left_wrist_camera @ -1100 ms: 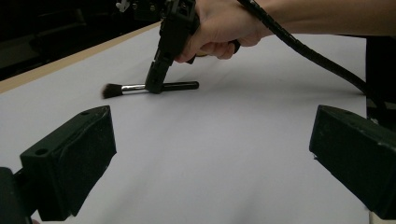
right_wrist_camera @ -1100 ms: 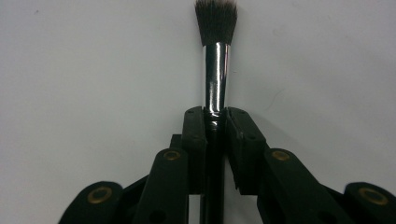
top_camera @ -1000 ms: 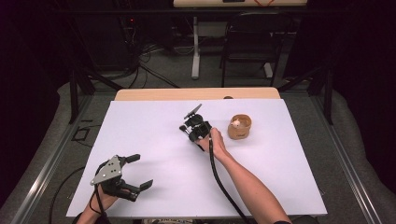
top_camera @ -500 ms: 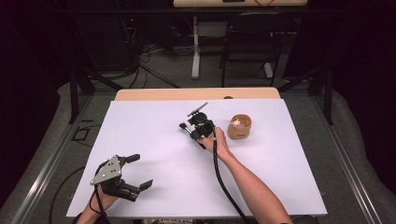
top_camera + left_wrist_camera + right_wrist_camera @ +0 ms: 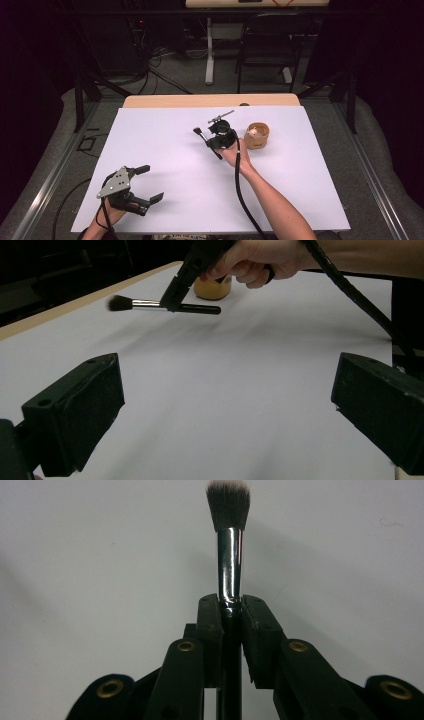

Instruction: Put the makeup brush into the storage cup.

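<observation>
white tabletop (image 5: 165, 150), right gripper (image 5: 231, 605) pinching a makeup brush (image 5: 229, 555) by its handle, lifted just off the surface beside the wooden cup (image 5: 257, 136), probably carrying it there next, needs bristles-up aim; left gripper (image 5: 137, 186) spread, idle.

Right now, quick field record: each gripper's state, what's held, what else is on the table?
right gripper: shut on makeup brush, clamped just below the metal ferrule, brush lifted off the table
left gripper: open, nothing between the jaws, near the table's front left corner
wooden cup: upright, just right of the right gripper, apart from the brush
table: white sheet over a wooden top
</observation>
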The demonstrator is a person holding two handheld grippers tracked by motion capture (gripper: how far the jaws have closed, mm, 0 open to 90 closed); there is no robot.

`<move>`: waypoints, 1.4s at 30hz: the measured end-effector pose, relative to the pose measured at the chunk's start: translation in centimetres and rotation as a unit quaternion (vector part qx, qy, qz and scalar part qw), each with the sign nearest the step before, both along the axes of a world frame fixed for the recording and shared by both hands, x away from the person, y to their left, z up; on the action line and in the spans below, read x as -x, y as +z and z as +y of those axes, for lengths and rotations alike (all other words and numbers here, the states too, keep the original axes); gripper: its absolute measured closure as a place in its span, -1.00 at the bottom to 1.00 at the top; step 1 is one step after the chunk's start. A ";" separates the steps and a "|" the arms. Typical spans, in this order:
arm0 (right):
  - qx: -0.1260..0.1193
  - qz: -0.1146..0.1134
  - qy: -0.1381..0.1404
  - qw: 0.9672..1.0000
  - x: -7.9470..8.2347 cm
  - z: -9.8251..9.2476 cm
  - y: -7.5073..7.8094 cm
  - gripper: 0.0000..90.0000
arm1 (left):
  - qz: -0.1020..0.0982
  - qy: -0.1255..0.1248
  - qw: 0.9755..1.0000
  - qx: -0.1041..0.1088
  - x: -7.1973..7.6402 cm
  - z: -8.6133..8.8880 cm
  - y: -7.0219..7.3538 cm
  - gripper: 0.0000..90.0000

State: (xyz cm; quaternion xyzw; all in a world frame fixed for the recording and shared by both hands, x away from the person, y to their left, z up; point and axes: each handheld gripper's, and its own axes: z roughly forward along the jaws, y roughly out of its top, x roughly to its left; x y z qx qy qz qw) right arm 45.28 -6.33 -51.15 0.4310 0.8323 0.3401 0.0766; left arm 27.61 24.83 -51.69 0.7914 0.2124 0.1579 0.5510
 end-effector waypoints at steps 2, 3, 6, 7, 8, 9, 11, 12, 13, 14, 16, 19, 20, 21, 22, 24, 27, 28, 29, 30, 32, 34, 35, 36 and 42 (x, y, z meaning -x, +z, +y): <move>-0.008 -0.008 0.005 1.000 0.4 -0.4 0.3 0.76 | 0.000 0.000 1.000 0.000 0.0 0.0 0.0 -0.99; -0.007 -0.010 0.006 1.000 0.6 -0.5 0.5 0.76 | 0.000 0.000 1.000 0.000 0.0 0.0 0.0 -0.99; -0.023 -0.027 0.009 0.999 1.1 -1.0 1.0 0.76 | 0.000 0.001 1.000 -0.001 0.0 0.0 0.0 -0.99; -0.023 -0.027 0.009 0.999 1.1 -1.0 1.0 0.76 | 0.000 0.001 1.000 0.000 0.0 0.0 0.0 -0.99; -0.026 -0.028 0.007 0.999 1.3 -1.1 1.2 0.76 | 0.000 0.001 1.000 -0.001 0.0 0.0 0.0 -0.99; -0.028 -0.035 0.009 0.999 1.4 -1.2 1.4 0.76 | 0.000 0.002 1.000 0.000 0.0 0.0 0.0 -0.99; -0.033 -0.044 0.010 0.998 1.7 -1.4 1.8 0.76 | 0.000 0.002 1.000 -0.001 0.0 0.0 0.0 -0.99; -0.037 -0.048 0.010 0.998 1.8 -1.5 1.9 0.76 | 0.001 0.002 1.000 0.000 0.0 0.0 0.0 -0.99; -0.041 -0.052 0.010 0.998 1.9 -1.6 2.1 0.76 | 0.001 0.002 1.000 0.000 0.0 0.0 0.0 -0.99; -0.042 -0.054 0.011 0.998 2.1 -1.8 2.2 0.76 | 0.001 0.002 1.000 0.000 0.0 0.0 0.0 -0.99; -0.055 -0.061 0.011 0.997 2.4 -2.1 2.4 0.76 | 0.001 0.002 1.000 0.000 0.0 0.0 0.0 -0.99; -0.064 -0.075 0.011 0.995 2.8 -2.5 2.7 0.76 | 0.001 0.003 1.000 0.000 -0.1 0.0 0.0 -0.99; -0.065 -0.080 0.011 0.995 2.9 -2.7 2.8 0.76 | 0.001 0.003 1.000 0.000 -0.1 0.0 0.0 -0.99; -0.068 -0.082 0.013 0.994 3.1 -2.9 3.0 0.76 | 0.000 0.003 1.000 0.002 -0.1 -0.1 -0.1 -0.99; -0.071 -0.086 0.012 0.994 3.2 -3.0 3.1 0.76 | 0.003 0.002 1.000 0.001 -0.1 -0.1 0.0 -0.99; -0.084 -0.106 0.015 0.991 4.0 -3.9 3.8 0.76 | 0.003 0.002 1.000 0.001 -0.1 -0.1 0.0 -0.99; -0.084 -0.106 0.015 0.991 4.0 -3.9 3.8 0.76 | 0.003 0.002 1.000 0.001 -0.1 -0.1 0.0 -0.99; -0.084 -0.106 0.015 0.991 4.0 -3.9 3.8 0.76 | 0.003 0.002 1.000 0.001 -0.1 -0.1 0.0 -0.99; -0.084 -0.106 0.015 0.991 4.0 -3.9 3.8 0.76 | 0.003 0.002 1.000 0.001 -0.1 -0.1 0.0 -0.99; -0.084 -0.106 0.015 0.991 4.0 -3.9 3.8 0.76 | 0.002 -0.001 1.000 0.000 -0.1 -0.1 -0.1 -0.99; -0.089 -0.120 0.023 0.989 4.5 -4.2 4.2 0.76 | 0.003 0.000 1.000 0.001 -0.1 -0.1 0.0 -0.99; -0.093 -0.129 0.023 0.987 4.8 -4.4 4.5 0.76 | 0.003 0.002 1.000 0.002 -0.1 -0.1 0.0 -0.99; -0.093 -0.132 0.024 0.987 4.9 -4.5 4.6 0.76 | 0.001 0.007 1.000 -0.001 0.0 -0.1 0.0 -0.99; -0.097 -0.136 0.024 0.986 4.9 -4.7 4.7 0.76 | 0.002 0.003 1.000 0.001 -0.1 -0.1 0.0 -0.99; -0.105 -0.157 0.021 0.982 5.6 -5.6 5.3 0.76 | 0.002 0.002 1.000 0.001 -0.1 -0.1 0.0 -0.99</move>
